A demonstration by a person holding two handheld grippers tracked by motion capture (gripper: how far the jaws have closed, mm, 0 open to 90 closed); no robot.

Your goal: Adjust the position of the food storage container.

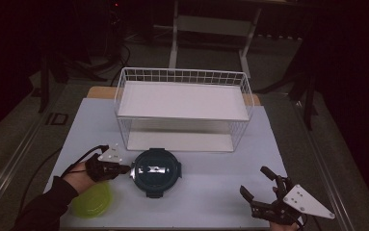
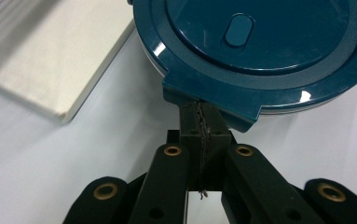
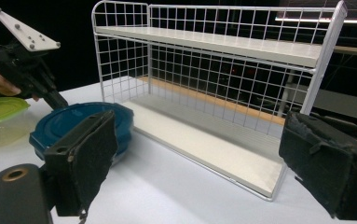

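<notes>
A round container with a dark blue clip-on lid [image 1: 156, 172] stands on the white table, in front of the wire rack. My left gripper [image 1: 125, 169] reaches it from the left, held by a hand. In the left gripper view my jaws are pressed together, the left gripper [image 2: 202, 119] tucked just under a latch tab of the blue lid [image 2: 260, 42]; nothing shows between the pads. My right gripper [image 1: 254, 180] rests near the front right of the table, open and holding nothing. In its own view the right gripper [image 3: 204, 163] looks toward the blue container [image 3: 69, 123] and the left gripper [image 3: 57, 100].
A white two-shelf wire rack [image 1: 182, 110] stands across the back of the table [image 1: 220, 192]. A clear tub with a green lid [image 1: 91, 199] sits at the front left under the left forearm. The rack's lower shelf [image 3: 204, 144] holds nothing.
</notes>
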